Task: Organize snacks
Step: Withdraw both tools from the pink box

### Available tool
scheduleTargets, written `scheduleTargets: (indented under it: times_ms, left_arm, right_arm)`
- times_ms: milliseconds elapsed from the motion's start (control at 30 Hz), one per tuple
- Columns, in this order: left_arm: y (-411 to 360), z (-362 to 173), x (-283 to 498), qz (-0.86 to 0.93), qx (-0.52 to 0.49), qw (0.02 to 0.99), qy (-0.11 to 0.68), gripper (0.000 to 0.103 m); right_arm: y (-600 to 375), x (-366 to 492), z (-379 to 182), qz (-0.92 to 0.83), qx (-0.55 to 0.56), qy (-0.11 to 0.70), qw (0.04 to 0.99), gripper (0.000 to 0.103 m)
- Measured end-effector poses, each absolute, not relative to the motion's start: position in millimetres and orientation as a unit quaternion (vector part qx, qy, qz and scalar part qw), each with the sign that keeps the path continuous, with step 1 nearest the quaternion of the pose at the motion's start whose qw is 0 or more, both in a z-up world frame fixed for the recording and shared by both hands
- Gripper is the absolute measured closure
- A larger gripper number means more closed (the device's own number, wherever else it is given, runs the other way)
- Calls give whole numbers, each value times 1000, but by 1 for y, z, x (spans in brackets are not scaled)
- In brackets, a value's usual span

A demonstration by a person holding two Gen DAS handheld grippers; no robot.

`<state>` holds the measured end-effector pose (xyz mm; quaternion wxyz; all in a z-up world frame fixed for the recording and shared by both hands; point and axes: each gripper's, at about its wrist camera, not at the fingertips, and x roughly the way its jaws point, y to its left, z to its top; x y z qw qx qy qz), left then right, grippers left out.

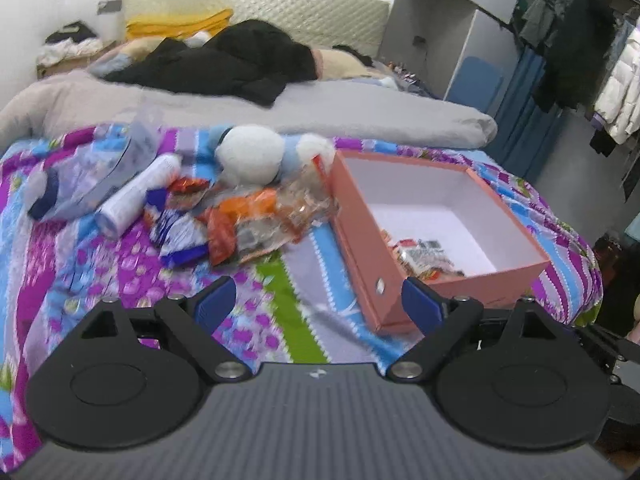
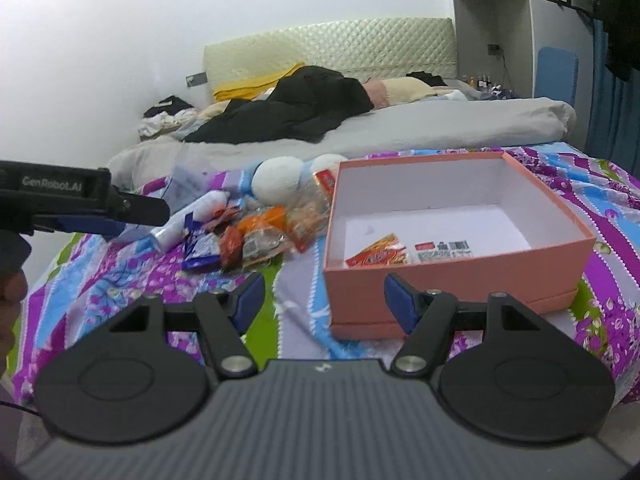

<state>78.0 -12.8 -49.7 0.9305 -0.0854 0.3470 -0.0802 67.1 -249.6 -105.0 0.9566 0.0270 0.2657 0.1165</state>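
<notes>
A pile of snack packets (image 1: 240, 224) lies on the patterned bedspread, left of an open pink box (image 1: 360, 248). The pile (image 2: 256, 240) and the box (image 2: 452, 280) also show in the right wrist view. One red-orange snack packet (image 2: 378, 256) lies inside the box at its near side. My left gripper (image 1: 318, 306) is open and empty, low over the bedspread in front of the pile and box. My right gripper (image 2: 324, 304) is open and empty, just before the box's near left corner. The left gripper's body (image 2: 80, 208) shows at the left edge of the right wrist view.
A white bottle (image 1: 136, 196), a clear bag (image 1: 92, 176) and a white and blue plush toy (image 1: 256, 156) lie behind the pile. A grey duvet (image 1: 320, 112) and black clothes (image 1: 224, 60) cover the far bed. Hanging clothes (image 1: 580, 48) stand at the right.
</notes>
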Motion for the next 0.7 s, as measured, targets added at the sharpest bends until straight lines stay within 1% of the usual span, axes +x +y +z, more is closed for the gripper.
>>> scheduleTargets:
  times_ms: [133, 267, 467, 700]
  left_arm:
    - [1, -64, 63, -70, -110, 923, 363, 11]
    - [10, -75, 62, -59, -112, 920, 372, 11]
    - [26, -84, 83, -50, -121, 920, 370, 11]
    - [45, -107, 116, -31, -131, 917, 376, 11]
  right_arm:
    - [-246, 60, -114, 117, 22, 284, 952, 35]
    - [-243, 61, -123, 119, 29, 296, 947, 35]
    - [-230, 72, -123, 127, 12, 290, 948, 35]
    - [-201, 99, -130, 153, -9, 291, 944, 35]
